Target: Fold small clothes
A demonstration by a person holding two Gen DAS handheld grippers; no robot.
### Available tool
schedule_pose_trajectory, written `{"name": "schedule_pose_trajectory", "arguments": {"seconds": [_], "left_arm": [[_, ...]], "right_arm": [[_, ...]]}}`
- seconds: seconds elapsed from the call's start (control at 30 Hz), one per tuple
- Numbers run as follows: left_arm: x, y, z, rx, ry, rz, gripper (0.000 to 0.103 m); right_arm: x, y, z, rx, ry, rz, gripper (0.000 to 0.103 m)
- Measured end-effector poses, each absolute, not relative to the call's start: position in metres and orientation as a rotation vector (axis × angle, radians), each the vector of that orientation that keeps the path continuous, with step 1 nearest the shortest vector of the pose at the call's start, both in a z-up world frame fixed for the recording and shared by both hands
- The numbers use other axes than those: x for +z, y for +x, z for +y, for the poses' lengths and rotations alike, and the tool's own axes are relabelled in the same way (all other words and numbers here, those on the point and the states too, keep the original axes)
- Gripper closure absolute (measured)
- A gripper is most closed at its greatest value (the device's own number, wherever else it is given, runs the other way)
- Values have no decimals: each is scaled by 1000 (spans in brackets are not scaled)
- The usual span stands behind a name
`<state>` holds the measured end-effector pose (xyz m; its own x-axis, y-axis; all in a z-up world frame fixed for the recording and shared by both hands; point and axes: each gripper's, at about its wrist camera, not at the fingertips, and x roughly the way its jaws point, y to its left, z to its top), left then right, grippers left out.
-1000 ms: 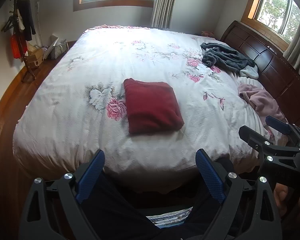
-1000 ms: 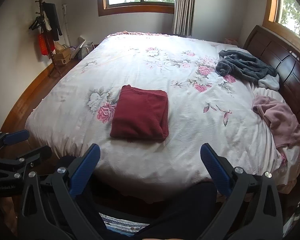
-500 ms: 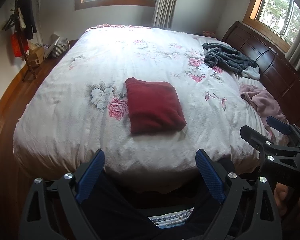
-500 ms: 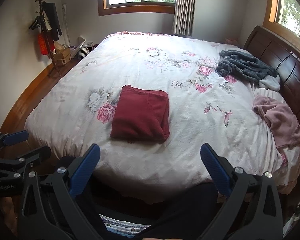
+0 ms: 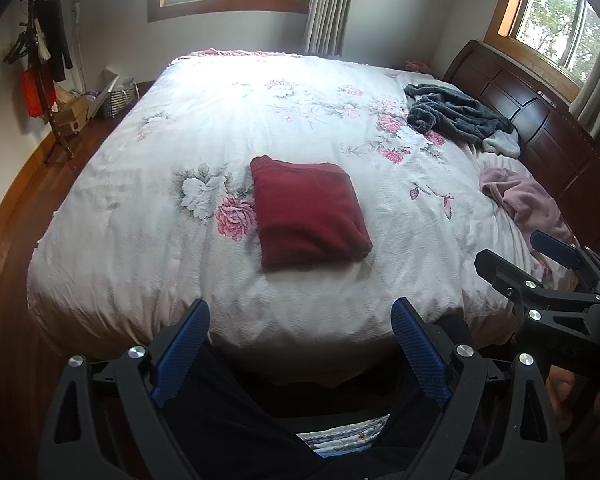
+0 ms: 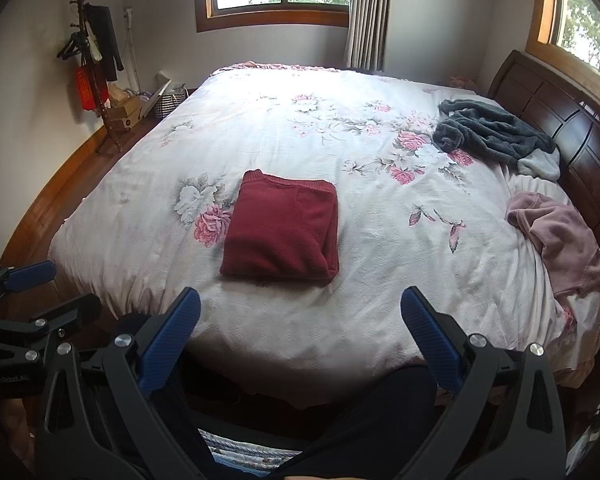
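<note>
1. On the bed (image 5: pixel 148 248), near the middle of the flowered white quilt, lies a dark red garment (image 5: pixel 308 210), folded into a neat rectangle with its ribbed edge on the far side.
2. Seen from the right wrist, the same dark red garment (image 6: pixel 282 230) rests flat just beside a pink rose printed on the quilt, well apart from both grippers.
3. Left gripper (image 5: pixel 300 344) hangs off the near edge of the bed, its blue-padded fingers (image 5: pixel 180 346) spread wide with nothing between them.
4. Right gripper (image 6: pixel 300 334) sits at the same near edge, its jaws likewise spread wide and empty; its blue pads (image 6: pixel 430 334) touch no cloth.
5. Each gripper shows in the other's view: the right gripper (image 5: pixel 540 276) at the right edge of the left wrist view, the left gripper (image 6: pixel 40 296) at the left edge of the right wrist view.
6. Toward the dark wooden headboard (image 6: pixel 572 128) lies a crumpled grey garment (image 6: pixel 488 132), unfolded, with a pale piece at its near end.
7. Nearer along that side, a pink garment (image 6: pixel 560 236) lies bunched at the quilt's edge.
8. Beside the far left corner of the bed stands a coat rack (image 6: pixel 92 60) with dark clothes and something red hanging on it.
9. Dark trouser legs of the person show below both grippers.
</note>
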<state>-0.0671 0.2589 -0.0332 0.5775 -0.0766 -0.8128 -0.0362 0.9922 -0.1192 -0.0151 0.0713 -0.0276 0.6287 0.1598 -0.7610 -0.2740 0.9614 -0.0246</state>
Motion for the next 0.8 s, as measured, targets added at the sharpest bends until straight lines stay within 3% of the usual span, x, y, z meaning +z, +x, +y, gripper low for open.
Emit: {"name": "schedule_pose_trajectory", "arguments": {"seconds": [0.8], "left_arm": [[-33, -69, 258, -20, -126, 955, 11]], "right_arm": [[-27, -15, 71, 249, -142, 850, 3]]}}
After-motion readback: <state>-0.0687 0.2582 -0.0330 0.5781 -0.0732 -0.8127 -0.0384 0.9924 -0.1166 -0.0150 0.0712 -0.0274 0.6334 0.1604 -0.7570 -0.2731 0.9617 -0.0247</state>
